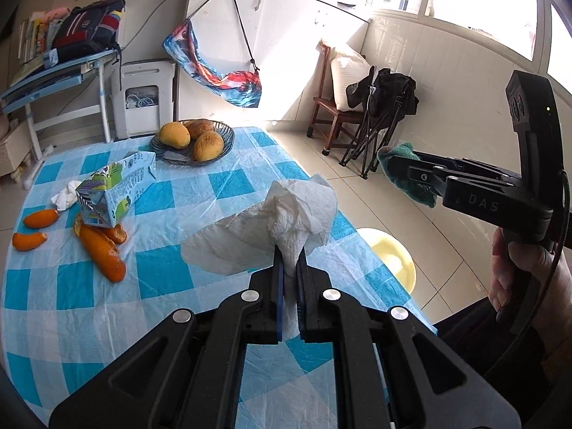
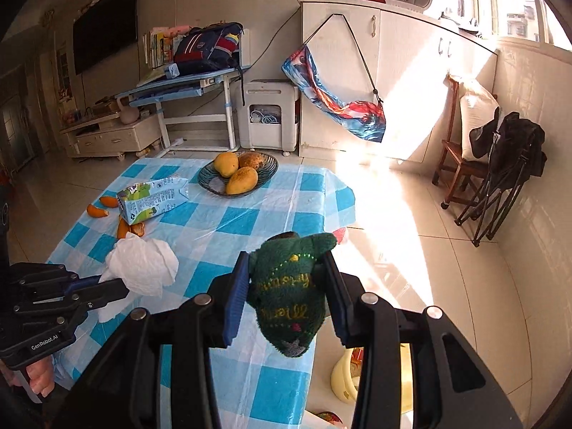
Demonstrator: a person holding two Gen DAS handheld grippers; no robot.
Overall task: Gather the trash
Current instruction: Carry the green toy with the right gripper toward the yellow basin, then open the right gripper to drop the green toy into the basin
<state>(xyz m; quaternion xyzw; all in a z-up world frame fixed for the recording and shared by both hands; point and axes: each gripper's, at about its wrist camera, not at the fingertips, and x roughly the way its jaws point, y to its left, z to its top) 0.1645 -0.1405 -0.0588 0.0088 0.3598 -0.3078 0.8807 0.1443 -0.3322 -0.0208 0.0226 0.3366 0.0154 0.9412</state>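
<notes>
My left gripper (image 1: 290, 255) is shut on a crumpled white paper towel (image 1: 286, 221), held above the blue-checked tablecloth (image 1: 200, 193); the same towel (image 2: 143, 264) shows at the lower left of the right wrist view. My right gripper (image 2: 286, 268) is shut on a dark green plush toy (image 2: 289, 293) with yellow stitching, raised over the table's right edge; that toy (image 1: 411, 175) also hangs out past the table in the left wrist view. On the table lie a milk carton (image 1: 114, 189) on its side, several orange peels (image 1: 102, 250) and a small crumpled tissue (image 1: 66, 195).
A wire bowl (image 1: 193, 143) of mangoes stands at the table's far end. A pale yellow bin (image 1: 393, 257) sits on the floor right of the table. A wooden chair (image 1: 332, 107) and a folding chair (image 1: 379, 121) stand by the tiled wall.
</notes>
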